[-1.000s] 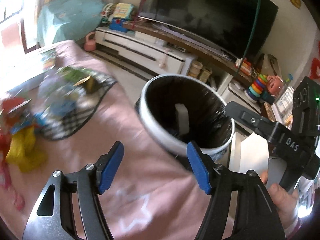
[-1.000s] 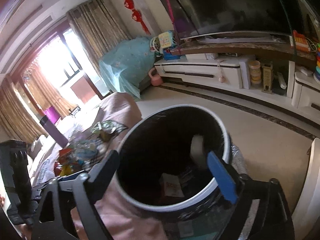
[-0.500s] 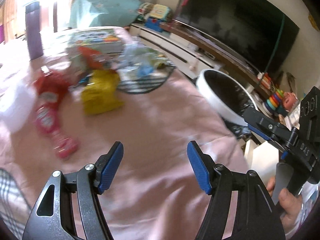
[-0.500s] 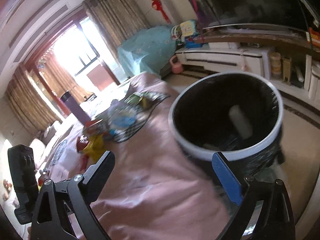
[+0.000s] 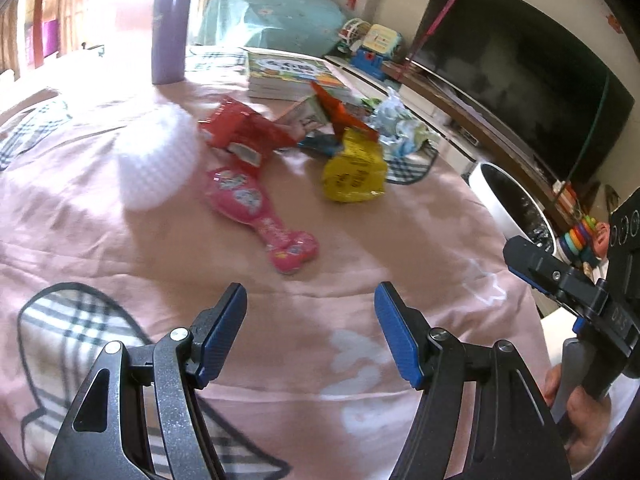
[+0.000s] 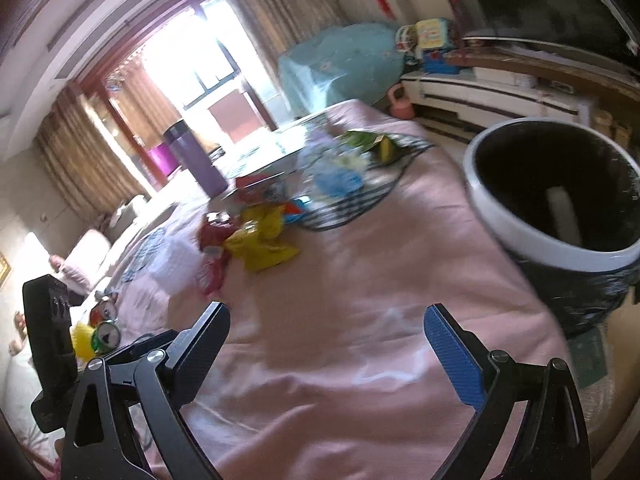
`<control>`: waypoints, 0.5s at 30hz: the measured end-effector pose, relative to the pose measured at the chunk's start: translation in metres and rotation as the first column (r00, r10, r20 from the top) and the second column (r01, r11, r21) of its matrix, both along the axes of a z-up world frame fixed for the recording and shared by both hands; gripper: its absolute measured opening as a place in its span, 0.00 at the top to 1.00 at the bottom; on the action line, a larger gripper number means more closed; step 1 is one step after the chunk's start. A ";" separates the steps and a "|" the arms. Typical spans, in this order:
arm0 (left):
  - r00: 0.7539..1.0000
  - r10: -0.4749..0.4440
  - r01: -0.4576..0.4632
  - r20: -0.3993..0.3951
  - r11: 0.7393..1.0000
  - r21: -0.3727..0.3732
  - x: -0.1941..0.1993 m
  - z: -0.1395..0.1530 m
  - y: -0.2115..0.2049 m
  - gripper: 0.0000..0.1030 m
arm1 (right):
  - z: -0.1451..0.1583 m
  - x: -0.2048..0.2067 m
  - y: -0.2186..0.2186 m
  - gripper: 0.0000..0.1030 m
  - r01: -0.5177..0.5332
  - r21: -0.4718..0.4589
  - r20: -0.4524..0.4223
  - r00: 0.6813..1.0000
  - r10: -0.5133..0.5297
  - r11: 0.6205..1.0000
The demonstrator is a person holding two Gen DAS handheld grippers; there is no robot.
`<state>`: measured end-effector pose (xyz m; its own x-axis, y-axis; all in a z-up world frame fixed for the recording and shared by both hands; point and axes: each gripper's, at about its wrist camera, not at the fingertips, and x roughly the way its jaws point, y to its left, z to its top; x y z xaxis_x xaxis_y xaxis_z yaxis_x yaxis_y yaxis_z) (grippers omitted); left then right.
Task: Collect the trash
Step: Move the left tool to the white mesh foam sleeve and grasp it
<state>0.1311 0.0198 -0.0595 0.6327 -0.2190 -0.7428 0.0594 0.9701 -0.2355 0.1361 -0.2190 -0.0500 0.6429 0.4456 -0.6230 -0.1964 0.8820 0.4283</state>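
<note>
Left wrist view: left tool (image 5: 310, 330) gapes empty over the pink tabletop cloth (image 5: 328, 280). Wrappers lie ahead: a pink packet (image 5: 260, 216), a yellow bag (image 5: 354, 170). Blur suggests a rushed grab could miss.

Right wrist view: right tool (image 6: 326, 344) apart, empty. The lined trash bin (image 6: 560, 204) sits at the edge and could be knocked.
</note>
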 end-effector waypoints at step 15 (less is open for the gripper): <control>0.991 0.131 -0.133 0.027 0.989 0.064 0.021 0.007 0.053 0.28 | 0.006 0.029 0.058 0.05 -0.099 -0.040 0.021 0.995 0.100 0.994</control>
<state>0.1523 0.0730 -0.0522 0.6696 -0.0843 -0.7379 -0.0655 0.9830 -0.1717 0.1647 -0.1610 -0.0443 0.6112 0.4837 -0.6265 -0.2931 0.8736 0.3885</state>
